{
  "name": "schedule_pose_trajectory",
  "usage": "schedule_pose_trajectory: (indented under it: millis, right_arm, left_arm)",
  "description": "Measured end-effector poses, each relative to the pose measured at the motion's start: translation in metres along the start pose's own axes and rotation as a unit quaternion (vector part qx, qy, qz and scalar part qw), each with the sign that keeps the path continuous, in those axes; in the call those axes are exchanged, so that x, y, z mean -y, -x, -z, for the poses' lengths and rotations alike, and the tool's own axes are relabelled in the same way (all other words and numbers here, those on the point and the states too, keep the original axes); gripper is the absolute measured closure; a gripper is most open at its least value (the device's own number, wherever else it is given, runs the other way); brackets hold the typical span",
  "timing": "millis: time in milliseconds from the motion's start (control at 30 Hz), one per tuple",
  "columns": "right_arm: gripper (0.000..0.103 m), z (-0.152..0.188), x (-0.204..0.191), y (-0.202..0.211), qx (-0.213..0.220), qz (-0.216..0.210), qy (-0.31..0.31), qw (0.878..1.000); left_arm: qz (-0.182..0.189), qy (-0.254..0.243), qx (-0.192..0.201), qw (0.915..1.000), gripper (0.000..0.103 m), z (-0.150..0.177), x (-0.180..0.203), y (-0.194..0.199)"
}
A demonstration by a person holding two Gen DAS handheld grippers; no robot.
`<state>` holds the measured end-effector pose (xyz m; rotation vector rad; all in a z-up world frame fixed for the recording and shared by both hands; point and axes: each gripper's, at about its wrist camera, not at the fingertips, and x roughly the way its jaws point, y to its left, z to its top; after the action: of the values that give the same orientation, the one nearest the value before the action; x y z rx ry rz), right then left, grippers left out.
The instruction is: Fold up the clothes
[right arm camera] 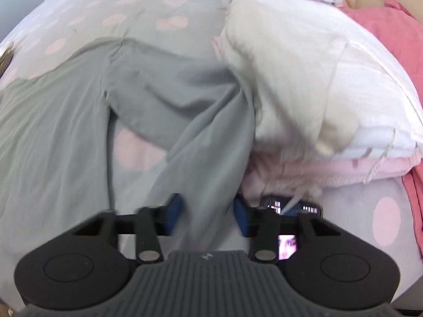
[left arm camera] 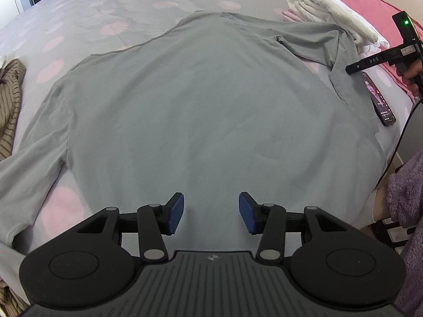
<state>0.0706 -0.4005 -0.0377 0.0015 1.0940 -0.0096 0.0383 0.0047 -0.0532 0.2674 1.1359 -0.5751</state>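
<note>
**A:** Count it off for me.

**B:** One grey long-sleeved shirt (left arm camera: 206, 100), spread flat in the middle of the dotted bedspread (left arm camera: 105, 5). Its collar is towards 12 o'clock in the left wrist view, one sleeve runs out to 8 o'clock and the other is bent back on itself near 2. One stack of folded white and pink clothes (left arm camera: 333, 13) sits at 1 o'clock, one phone (left arm camera: 380, 103) at 3 beside the shirt's edge, and one striped brown garment (left arm camera: 10, 100) at 9. Two tongs.

**A:** The left one?

**B:** The left gripper (left arm camera: 211, 214) is at 6 o'clock above the shirt's body. Its blue pads (left arm camera: 175, 212) stand about half apart, with nothing between them and nothing held.

**A:** And the right?

**B:** The right gripper (right arm camera: 208, 216) is over the bent sleeve. In its own blurred view the jaws stand apart and the grey sleeve runs down between them from 12 o'clock. I can't tell whether a pad touches the cloth. The phone lies just beyond its right finger, at 5 o'clock.
</note>
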Motion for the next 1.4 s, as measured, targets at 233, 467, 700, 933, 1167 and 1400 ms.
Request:
schedule_pose_trajectory:
  millis: [233,467,700,933,1167,1400]
  right_arm:
    - [0.098,-0.016,-0.037,0.047,0.099,0.033,0.077,0.992]
    - [0.098,-0.030,-0.103,0.083,0.152,-0.012,0.170,0.974]
    - [0.098,0.006,-0.186,0.074,0.130,-0.058,0.288,0.947]
    - [0.095,0.075,-0.242,0.062,0.093,-0.096,0.395,0.909]
    - [0.068,0.103,-0.244,0.052,0.081,-0.111,0.405,0.904]
    - [0.037,0.108,-0.221,0.078,0.122,-0.114,0.355,0.920]
  left_arm:
    - [0.005,0.020,0.024,0.9995,0.059,-0.015,-0.001,-0.002]
    - [0.013,0.042,0.065,0.9969,0.059,-0.032,-0.001,0.010]
    - [0.024,0.043,0.088,0.9949,0.059,-0.037,-0.001,0.017]
    - [0.023,0.048,0.086,0.9949,0.059,-0.035,-0.004,0.015]
    - [0.039,0.037,0.070,0.9961,0.059,-0.029,0.000,0.007]
    - [0.071,0.019,0.072,0.9947,0.059,-0.023,0.019,0.006]
